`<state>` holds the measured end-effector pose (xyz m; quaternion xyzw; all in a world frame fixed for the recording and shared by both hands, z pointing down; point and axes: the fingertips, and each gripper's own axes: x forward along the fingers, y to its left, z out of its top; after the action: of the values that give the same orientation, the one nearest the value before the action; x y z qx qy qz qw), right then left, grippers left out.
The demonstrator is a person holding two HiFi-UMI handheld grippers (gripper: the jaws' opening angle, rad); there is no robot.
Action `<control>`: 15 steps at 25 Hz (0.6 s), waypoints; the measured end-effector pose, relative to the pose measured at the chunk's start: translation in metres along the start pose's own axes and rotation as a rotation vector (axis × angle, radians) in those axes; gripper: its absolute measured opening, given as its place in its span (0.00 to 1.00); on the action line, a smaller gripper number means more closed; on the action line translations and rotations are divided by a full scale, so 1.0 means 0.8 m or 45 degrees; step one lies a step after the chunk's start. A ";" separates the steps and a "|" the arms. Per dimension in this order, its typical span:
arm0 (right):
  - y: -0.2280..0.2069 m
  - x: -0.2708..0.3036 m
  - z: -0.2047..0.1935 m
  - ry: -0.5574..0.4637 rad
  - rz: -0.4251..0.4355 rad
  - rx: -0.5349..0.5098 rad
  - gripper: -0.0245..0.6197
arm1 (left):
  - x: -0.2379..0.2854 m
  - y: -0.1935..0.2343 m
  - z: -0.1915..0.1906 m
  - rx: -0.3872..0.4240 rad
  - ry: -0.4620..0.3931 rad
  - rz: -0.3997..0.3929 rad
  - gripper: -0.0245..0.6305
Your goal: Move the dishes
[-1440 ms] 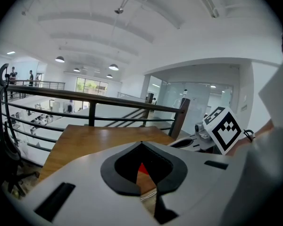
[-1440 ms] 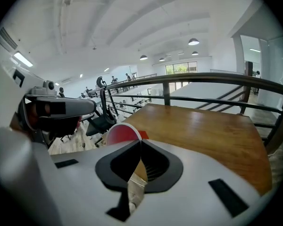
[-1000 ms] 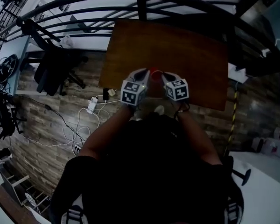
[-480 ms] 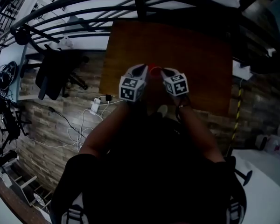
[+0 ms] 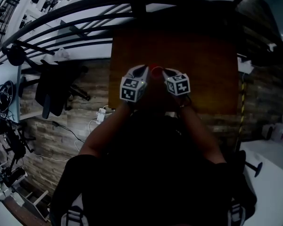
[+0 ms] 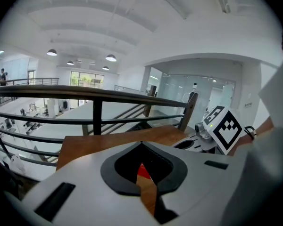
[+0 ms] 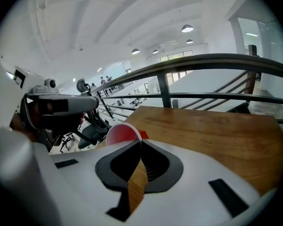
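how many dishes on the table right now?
1 clearly: a red dish with a white rim on the wooden table, just beyond the right gripper. A red sliver beside it may be another, mostly hidden.

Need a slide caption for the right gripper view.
Right gripper, jaws shut and empty, over a brown wooden table near a red, white-rimmed round dish.

The dish (image 7: 121,133) is red with a white rim, the table (image 7: 212,131) brown wood grain, the railing (image 7: 203,60) dark.
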<state>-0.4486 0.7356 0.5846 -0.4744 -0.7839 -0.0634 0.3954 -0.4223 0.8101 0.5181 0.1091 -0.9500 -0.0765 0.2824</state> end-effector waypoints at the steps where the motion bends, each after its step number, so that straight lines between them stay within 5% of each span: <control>1: 0.001 0.008 0.003 0.001 -0.006 0.018 0.07 | 0.002 0.010 0.000 -0.002 0.002 -0.006 0.03; 15: 0.039 0.088 -0.032 0.164 -0.013 0.192 0.07 | 0.011 0.082 -0.057 -0.067 0.109 -0.074 0.03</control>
<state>-0.4259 0.7888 0.6412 -0.4342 -0.7618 -0.0368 0.4793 -0.4155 0.8676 0.5740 0.1324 -0.9311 -0.1048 0.3232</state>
